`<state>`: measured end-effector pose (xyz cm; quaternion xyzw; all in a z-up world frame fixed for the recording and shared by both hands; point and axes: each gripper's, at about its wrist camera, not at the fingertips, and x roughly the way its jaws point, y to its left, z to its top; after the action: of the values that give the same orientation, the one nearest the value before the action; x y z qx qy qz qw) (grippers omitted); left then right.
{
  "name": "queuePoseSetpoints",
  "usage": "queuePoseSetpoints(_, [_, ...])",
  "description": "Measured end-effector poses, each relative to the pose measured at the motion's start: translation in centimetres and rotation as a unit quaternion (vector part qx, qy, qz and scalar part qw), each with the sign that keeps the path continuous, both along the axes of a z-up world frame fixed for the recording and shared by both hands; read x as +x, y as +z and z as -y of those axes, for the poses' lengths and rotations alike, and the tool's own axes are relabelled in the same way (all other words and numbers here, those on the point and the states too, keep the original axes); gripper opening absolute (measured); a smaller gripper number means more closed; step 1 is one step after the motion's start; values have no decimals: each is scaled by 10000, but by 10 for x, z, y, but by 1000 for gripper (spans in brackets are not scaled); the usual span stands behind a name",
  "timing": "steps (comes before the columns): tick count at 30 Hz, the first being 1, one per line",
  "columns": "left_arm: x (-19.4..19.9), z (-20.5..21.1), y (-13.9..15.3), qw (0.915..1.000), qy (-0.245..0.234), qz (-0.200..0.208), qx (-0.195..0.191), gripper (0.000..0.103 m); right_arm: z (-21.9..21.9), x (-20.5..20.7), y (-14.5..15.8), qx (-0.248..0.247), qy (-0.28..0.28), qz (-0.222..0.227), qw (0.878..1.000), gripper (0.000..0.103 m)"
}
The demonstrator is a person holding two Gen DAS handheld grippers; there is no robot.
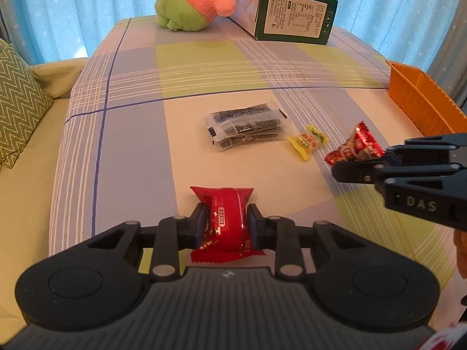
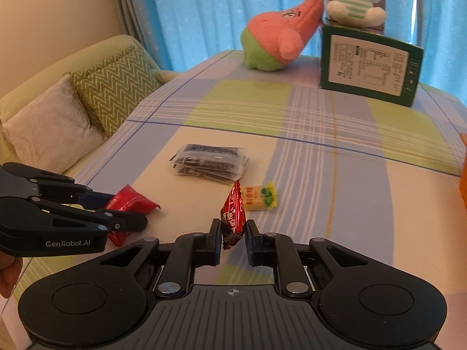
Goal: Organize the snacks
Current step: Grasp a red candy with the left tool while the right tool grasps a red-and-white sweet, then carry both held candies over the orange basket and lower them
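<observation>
Both pickups look done: the left gripper [image 1: 225, 223] clamps the red snack packet [image 1: 223, 218], the right gripper [image 2: 232, 233] pinches the triangular red foil snack [image 2: 233, 215], though its right pad's contact is unclear, so next comes carrying them to the orange basket [image 1: 420, 102]

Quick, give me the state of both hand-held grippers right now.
Left hand-held gripper: closed on the red snack packet.
Right hand-held gripper: closed on the small red foil snack, though a gap shows at its right finger.

Red snack packet [image 1: 224, 218] between jaws
</observation>
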<state>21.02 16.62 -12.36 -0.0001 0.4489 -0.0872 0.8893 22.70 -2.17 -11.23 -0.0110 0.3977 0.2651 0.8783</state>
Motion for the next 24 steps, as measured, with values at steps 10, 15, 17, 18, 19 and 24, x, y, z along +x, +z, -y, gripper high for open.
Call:
queuePoseSetpoints(10, [-17, 26, 32, 9999, 41, 106, 52, 21, 46, -26, 24, 126, -373, 37, 9992, 17])
queuePoseSetpoints(15, [-31, 58, 54, 9997, -72, 219, -101, 21, 77, -44, 40, 150, -622, 72, 9979, 17])
queuePoseSetpoints(17, [-38, 73, 61, 9993, -151, 268, -205, 21, 92, -51, 46, 155, -740, 77, 9971, 17])
queuePoseSetpoints(18, [-41, 80, 65, 9991, -182, 284, -264, 21, 99, -55, 49, 146, -809, 84, 9966, 17])
queuePoseSetpoints(19, [-44, 89, 69, 9988, -213, 303, -334, 21, 106, -59, 51, 142, -865, 90, 9961, 17])
queuePoseSetpoints(24, [-57, 129, 81, 9972, -319, 342, -580, 21, 144, -77, 67, 121, -1171, 178, 9929, 17])
